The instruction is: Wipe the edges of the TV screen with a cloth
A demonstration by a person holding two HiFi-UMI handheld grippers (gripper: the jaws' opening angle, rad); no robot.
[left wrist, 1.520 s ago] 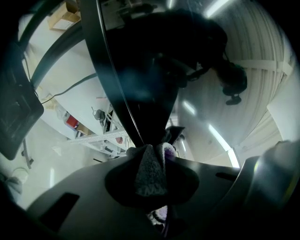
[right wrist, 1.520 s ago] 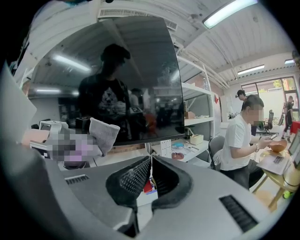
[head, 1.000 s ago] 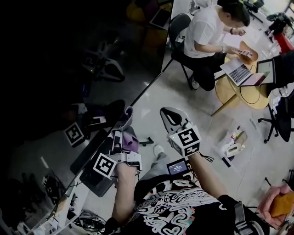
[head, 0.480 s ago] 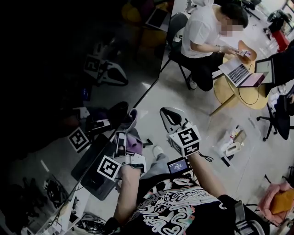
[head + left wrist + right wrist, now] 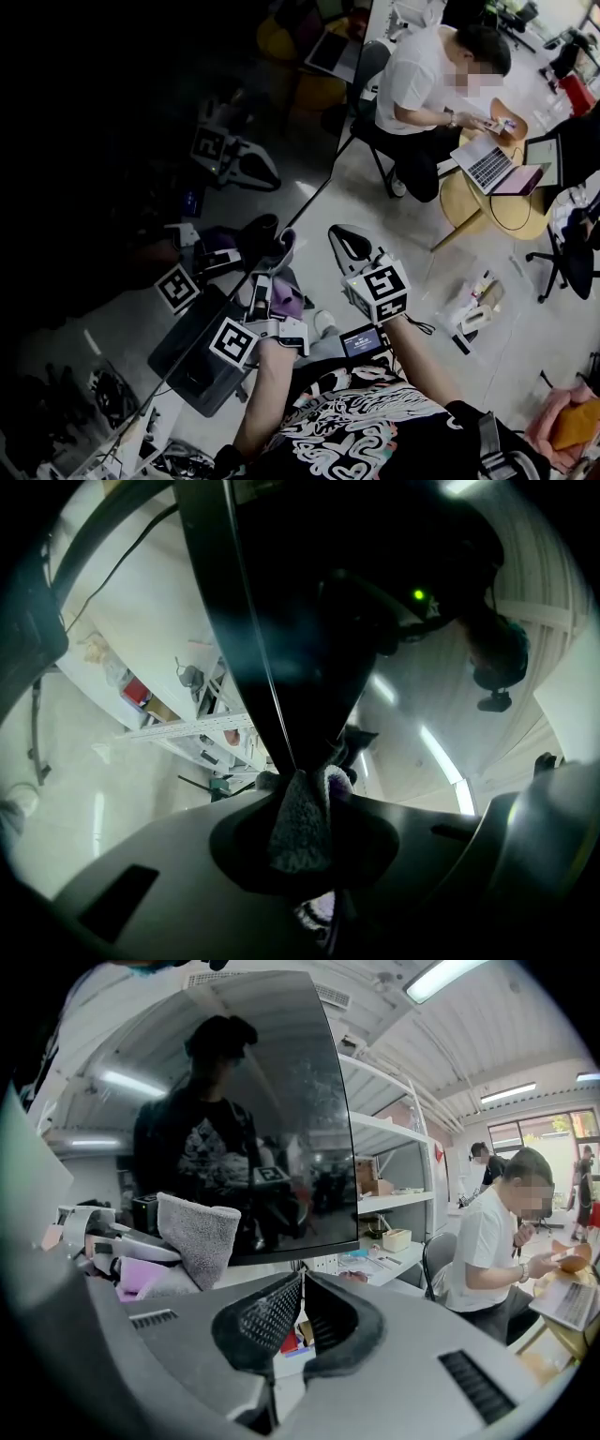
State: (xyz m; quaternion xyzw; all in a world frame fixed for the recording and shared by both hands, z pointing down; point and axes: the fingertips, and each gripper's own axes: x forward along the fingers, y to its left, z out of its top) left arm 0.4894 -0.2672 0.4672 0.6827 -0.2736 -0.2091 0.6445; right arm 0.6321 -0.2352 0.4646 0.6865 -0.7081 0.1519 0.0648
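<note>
Pale floor point(image 5: 412, 253), round wooden table point(image 5: 461, 195), white shelving point(image 5: 394, 1129) (strip lights point(image 5: 441, 974) overhead).

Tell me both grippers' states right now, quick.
Left gripper: closed on the cloth, at the TV screen edge.
Right gripper: closed, holding nothing.

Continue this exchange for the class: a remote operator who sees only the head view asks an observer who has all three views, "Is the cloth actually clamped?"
Observer: Yes. The left gripper is shut on the grey cloth.
Operator: Does it reach the TV?
Observer: In the left gripper view, the cloth's tip meets the thin edge of the TV.
Operator: And the right gripper?
Observer: The right gripper has its jaws together with nothing between them, and it is held short of the screen.
</note>
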